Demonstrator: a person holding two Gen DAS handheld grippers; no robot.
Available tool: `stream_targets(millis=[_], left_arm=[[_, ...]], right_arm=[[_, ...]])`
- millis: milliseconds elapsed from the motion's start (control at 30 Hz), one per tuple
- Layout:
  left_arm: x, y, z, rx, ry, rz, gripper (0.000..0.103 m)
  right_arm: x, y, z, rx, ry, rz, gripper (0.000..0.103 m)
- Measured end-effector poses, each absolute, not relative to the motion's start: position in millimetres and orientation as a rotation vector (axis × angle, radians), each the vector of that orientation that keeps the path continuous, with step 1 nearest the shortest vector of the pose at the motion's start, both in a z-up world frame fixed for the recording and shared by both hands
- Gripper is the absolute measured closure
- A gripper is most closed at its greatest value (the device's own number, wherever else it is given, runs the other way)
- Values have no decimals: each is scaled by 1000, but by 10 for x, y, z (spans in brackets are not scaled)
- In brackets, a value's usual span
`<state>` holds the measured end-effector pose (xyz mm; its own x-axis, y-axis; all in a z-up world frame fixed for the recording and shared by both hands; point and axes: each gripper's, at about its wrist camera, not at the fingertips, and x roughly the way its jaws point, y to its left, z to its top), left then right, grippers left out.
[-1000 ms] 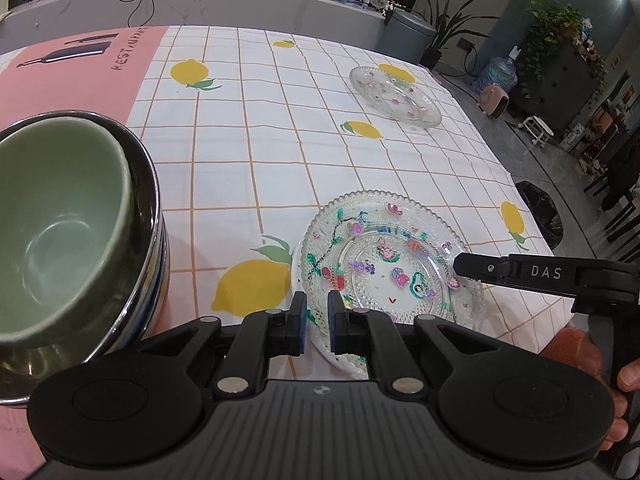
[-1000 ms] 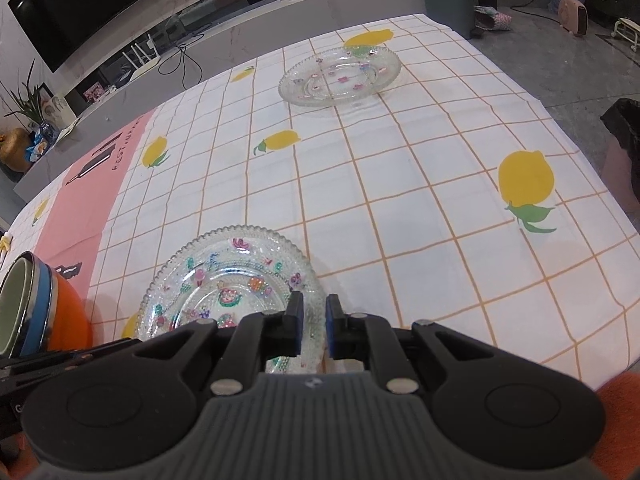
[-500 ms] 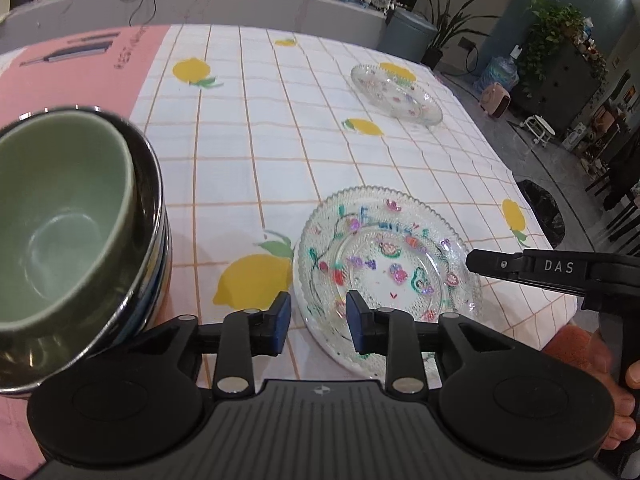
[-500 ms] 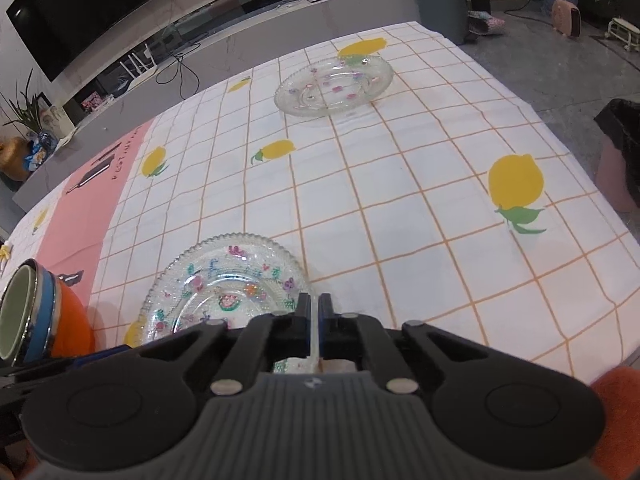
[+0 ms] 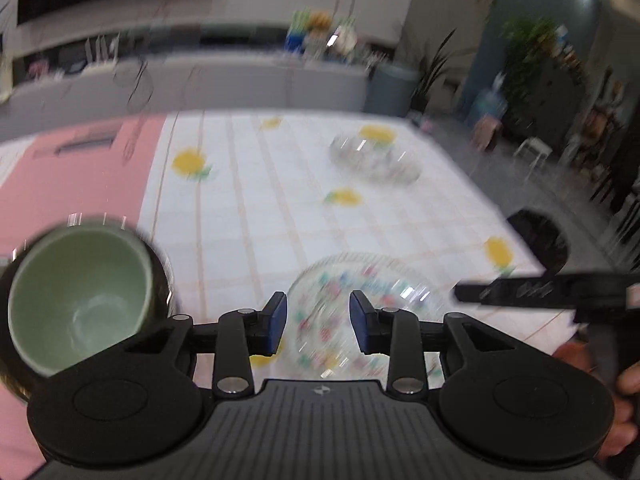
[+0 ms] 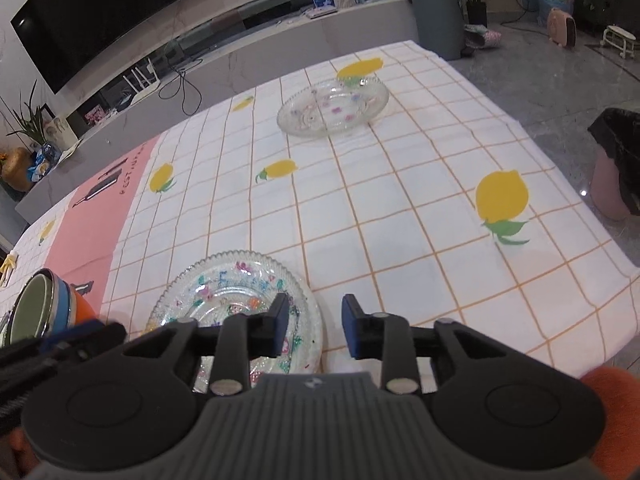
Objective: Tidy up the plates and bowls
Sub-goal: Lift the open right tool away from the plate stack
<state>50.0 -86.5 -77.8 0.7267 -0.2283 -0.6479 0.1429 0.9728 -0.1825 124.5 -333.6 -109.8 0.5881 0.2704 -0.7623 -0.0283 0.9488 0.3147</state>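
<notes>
- Risking a scrape or nudge of the near glass plate off the desk edge: both tools crowding its rim.
- Left hand-held gripper just been opening, partly open, holding nothing, hovering over that plate.
- Right hand-held gripper likewise just been opening, empty, plate rim under its left finger.
- Sitting left of both: bowl stack; far ahead: second glass plate.
</notes>
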Motion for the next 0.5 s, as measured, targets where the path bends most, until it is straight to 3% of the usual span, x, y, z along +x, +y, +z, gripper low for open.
stream_targets(millis=[267,500], left_arm=[[601,-972,-437,-113,564,-198,56],[1006,-1076,-205,-56,566,-241,56]], right_arm=[[1237,-3399,-968,302,883,163,69],[1345,-3528,-754,310,820,106,62]])
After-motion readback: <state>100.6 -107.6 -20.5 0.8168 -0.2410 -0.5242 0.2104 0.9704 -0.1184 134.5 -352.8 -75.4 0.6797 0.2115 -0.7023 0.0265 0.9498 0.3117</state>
